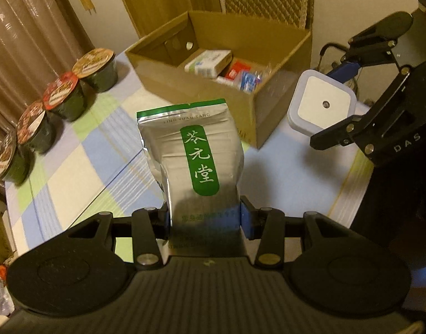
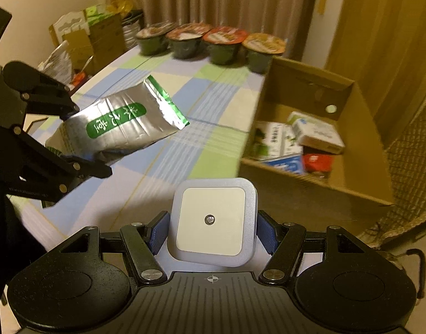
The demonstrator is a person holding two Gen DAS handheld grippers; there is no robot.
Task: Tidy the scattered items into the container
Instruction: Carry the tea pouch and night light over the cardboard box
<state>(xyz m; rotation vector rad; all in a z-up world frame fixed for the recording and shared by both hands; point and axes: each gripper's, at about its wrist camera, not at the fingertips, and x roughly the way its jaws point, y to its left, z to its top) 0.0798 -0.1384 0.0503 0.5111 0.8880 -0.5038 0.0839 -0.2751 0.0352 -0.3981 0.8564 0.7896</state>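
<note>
We see left gripper (image 1: pixel 206 220) pinching silver pouch (image 1: pixel 193 153) at frame centre; right gripper (image 2: pixel 211 235) clamped on white square light (image 2: pixel 213 222), lower centre. Cardboard box (image 2: pixel 360 183) open at right.

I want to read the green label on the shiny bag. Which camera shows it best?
The left wrist view. There the silver bag stands upright, facing the camera, held in the left gripper, so its green label reads clearly. The right wrist view shows the bag off to the side, tilted and smaller.
</note>
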